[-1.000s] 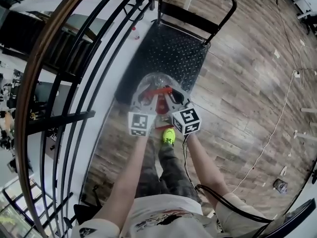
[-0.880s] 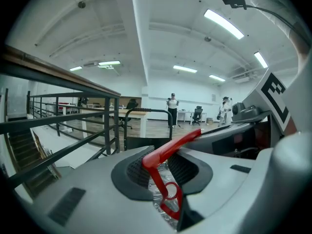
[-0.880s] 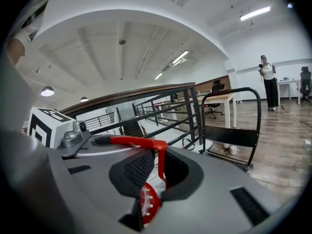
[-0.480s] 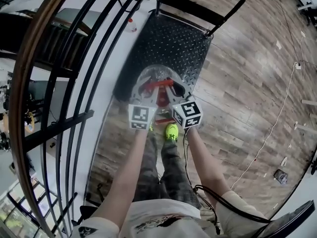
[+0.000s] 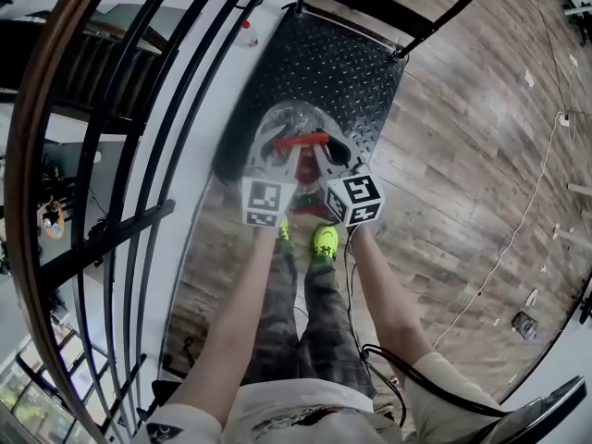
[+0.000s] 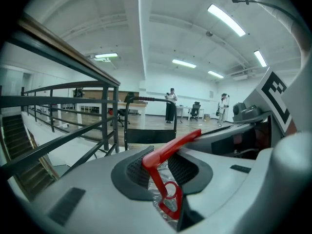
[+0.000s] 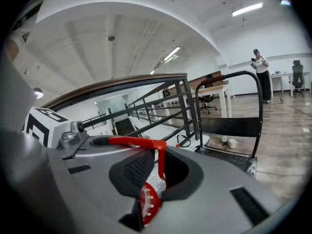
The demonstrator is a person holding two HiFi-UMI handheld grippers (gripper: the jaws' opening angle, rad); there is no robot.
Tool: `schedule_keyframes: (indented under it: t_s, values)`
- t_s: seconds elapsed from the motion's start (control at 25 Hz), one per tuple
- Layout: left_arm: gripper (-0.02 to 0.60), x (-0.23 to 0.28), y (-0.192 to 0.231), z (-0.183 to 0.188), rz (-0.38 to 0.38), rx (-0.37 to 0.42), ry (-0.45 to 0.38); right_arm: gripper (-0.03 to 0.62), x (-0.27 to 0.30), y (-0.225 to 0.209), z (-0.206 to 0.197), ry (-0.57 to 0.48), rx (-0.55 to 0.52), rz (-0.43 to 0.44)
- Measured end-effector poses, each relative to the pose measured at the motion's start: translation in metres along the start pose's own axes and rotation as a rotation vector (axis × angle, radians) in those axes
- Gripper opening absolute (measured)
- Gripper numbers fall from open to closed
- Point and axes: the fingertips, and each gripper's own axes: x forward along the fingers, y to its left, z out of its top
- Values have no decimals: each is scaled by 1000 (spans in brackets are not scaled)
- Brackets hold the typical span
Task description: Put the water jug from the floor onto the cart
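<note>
Head view: jug handle (image 5: pixel 301 141) clamped between fingers (image 5: pixel 289 163).

left tool (image 5: pixel 289 152), right tool (image 5: pixel 321 158), both clamped

The person wears a pale short-sleeved T-shirt (image 5: pixel 296 413) with a dark print, grey-green camouflage trousers (image 5: pixel 310 331) and neon yellow-green shoes (image 5: pixel 325 240). The left gripper (image 6: pixel 165 165) and right gripper (image 7: pixel 148 172) are smooth grey plastic shells with black mesh-textured pads (image 6: pixel 139 167). Each carries a white cube with black square markers (image 5: pixel 262 202). A thin black cable (image 5: pixel 416 377) trails beside the right arm.
</note>
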Motion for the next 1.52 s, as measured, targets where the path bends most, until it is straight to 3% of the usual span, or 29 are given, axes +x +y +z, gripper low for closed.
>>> schedule_keyframes:
  t_s: [0.72,1.36,1.44,1.52]
  values:
    - [91,37,38,-1,-13,-23,-46,48,53,-18,10,-28,-8,1]
    - [92,57,67,-9,-18,-51,-9,51,95,-30,18,51,-13,78]
    - [92,56,68,-11,-17,-56,-5,121,96,-30,17,58,8,95]
    - [92,55,68,-13,-22,-54,-2,132,96,-31,17,60,18,97]
